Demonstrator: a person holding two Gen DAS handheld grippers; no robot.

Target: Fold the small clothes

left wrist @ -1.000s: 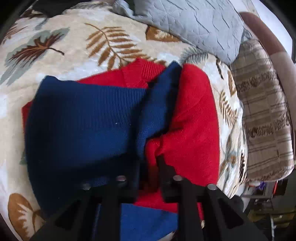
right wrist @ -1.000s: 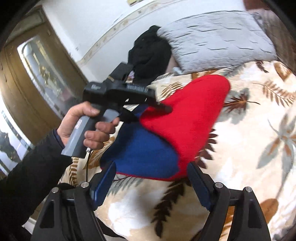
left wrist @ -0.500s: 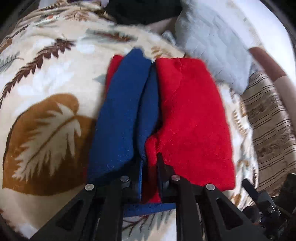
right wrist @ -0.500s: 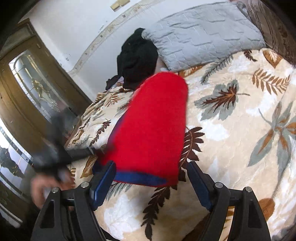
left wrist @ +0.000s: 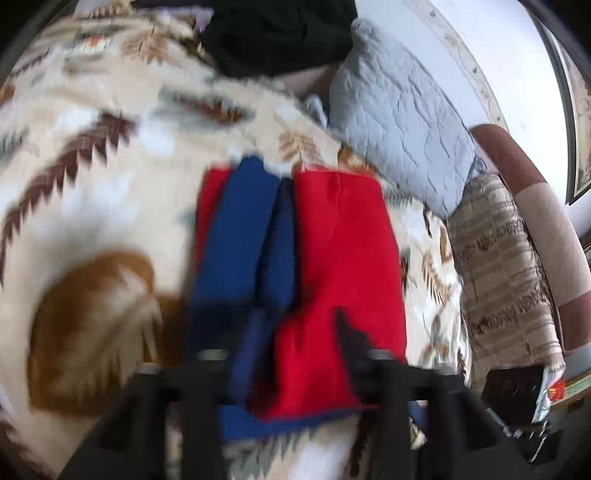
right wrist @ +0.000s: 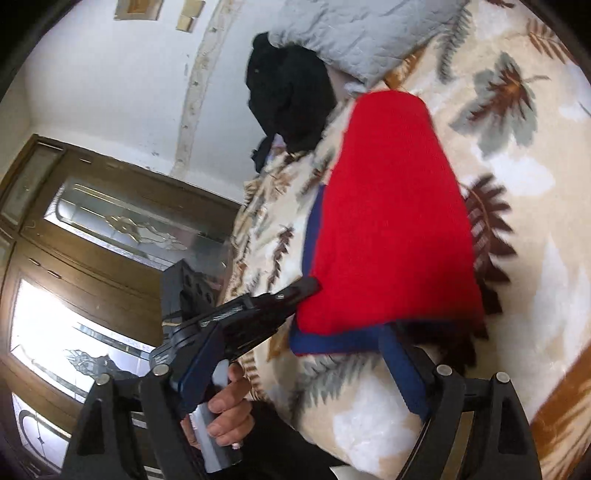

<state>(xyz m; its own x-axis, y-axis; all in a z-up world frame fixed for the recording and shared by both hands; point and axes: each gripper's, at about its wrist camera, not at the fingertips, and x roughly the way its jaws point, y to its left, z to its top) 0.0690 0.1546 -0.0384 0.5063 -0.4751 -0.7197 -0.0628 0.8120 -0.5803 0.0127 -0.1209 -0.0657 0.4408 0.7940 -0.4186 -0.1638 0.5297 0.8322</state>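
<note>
A red and navy knitted garment (left wrist: pixel 332 266) lies folded lengthwise on the leaf-print blanket (left wrist: pixel 110 184). It also shows in the right wrist view (right wrist: pixel 391 221), red side up with a navy edge. My left gripper (left wrist: pixel 280 332) is at the garment's near edge with its fingers spread apart over the cloth; the view is blurred. It appears in the right wrist view (right wrist: pixel 295 291) touching the garment's near left corner. My right gripper (right wrist: pixel 295 369) is open and empty, just short of the garment's near edge.
A grey quilted pillow (left wrist: pixel 406 122) and a black garment (left wrist: pixel 280 33) lie at the head of the bed. A striped cushion (left wrist: pixel 506 266) sits at the right. A wooden door with glass panels (right wrist: pixel 92 240) stands to the left.
My left gripper has opened and let go of the garment, which now lies flat. My right gripper has tilted and moved closer to the garment's near edge.
</note>
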